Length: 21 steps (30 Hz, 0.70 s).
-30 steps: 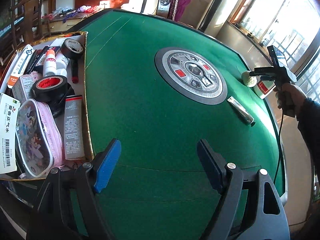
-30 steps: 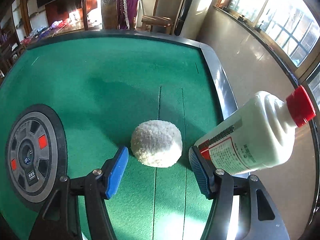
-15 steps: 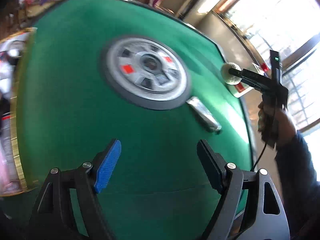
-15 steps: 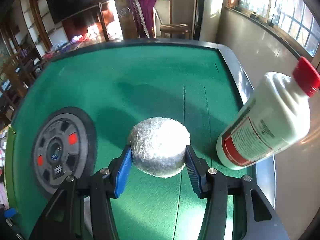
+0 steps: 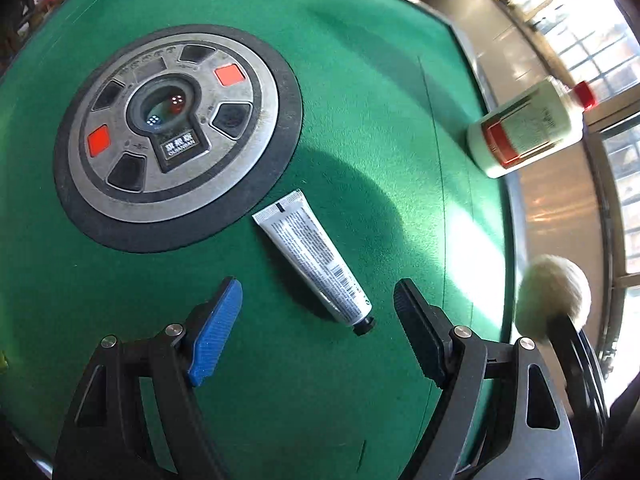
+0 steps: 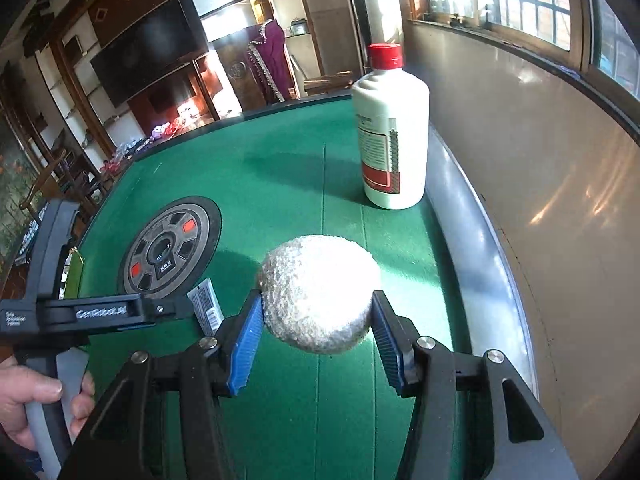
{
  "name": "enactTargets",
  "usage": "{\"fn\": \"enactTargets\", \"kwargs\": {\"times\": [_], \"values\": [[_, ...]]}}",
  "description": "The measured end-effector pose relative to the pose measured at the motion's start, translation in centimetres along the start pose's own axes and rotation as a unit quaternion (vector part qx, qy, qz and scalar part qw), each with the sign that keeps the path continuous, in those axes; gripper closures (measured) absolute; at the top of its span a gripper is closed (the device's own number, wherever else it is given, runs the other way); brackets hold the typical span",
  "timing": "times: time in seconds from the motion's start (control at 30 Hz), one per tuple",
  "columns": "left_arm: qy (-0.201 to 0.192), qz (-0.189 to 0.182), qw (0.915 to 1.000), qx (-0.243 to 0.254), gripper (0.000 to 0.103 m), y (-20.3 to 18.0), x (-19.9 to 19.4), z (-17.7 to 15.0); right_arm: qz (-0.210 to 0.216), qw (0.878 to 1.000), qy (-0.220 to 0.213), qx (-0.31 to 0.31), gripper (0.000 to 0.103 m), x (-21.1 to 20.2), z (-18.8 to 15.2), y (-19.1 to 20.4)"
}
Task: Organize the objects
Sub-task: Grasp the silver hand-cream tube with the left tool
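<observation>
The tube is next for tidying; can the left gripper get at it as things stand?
Probably yes. The left gripper is open and empty, and the tube lies flat on the green felt just ahead of its fingers, nothing between them.

hard sunlight pours through the windows (image 6: pixel 520 4), glaring off the green felt (image 5: pixel 460 240) and casting dark shadows; fisheye edges bend and blacken, slightly motion-blurred.

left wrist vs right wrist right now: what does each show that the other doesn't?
Left wrist only: the tube's full length with its black cap, lying under the open left gripper.

Right wrist only: the person's hand, the room with a TV, and the right gripper shut on the fluffy white ball.

Both: the ball, white bottle, round centre panel, green table.
</observation>
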<state>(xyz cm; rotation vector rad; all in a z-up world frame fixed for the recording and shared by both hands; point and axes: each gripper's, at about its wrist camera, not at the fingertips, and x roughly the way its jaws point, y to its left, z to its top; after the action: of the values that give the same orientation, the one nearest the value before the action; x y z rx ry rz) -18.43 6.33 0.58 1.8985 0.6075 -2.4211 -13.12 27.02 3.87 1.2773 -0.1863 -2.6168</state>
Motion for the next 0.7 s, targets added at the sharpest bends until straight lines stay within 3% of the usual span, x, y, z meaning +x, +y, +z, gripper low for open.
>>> {"fn": "enactTargets", "kwargs": {"times": [0.2,0.23,0.3,0.37,0.43,0.6,0.7], "values": [[0.025,0.067,0.9963,0.048,0.024,-1.0,3.0,-0.7,0.011,1.0,0.002,0.005,0.049,-0.8,-1.4,-0.6],[0.026,0.063,0.9962,0.054,0.025,-0.6,3.3,-1.0,0.013,1.0,0.002,0.005,0.049,-0.9,-1.6,-0.6],[0.003,0.069,0.9943,0.082,0.027,-0.1,3.0,-1.6,0.024,1.0,0.005,0.004,0.049,-0.9,-1.9,-0.3],[-0.01,0.079,0.9909,0.109,0.045,0.8,2.8,-2.2,0.032,0.999,0.004,0.005,0.049,-1.0,-2.2,0.0],[-0.02,0.088,0.9871,0.132,0.075,1.8,2.6,-2.7,0.041,0.999,0.01,0.005,0.049,-1.0,-2.8,0.3],[-0.018,0.058,0.9918,0.113,0.075,4.6,2.5,-2.4,0.056,0.998,0.025,-0.004,0.049,-0.1,-4.0,1.6],[0.003,0.057,0.991,0.121,0.068,4.9,2.9,-2.1,0.065,0.997,0.037,-0.003,0.049,0.3,-4.5,2.2]]}}
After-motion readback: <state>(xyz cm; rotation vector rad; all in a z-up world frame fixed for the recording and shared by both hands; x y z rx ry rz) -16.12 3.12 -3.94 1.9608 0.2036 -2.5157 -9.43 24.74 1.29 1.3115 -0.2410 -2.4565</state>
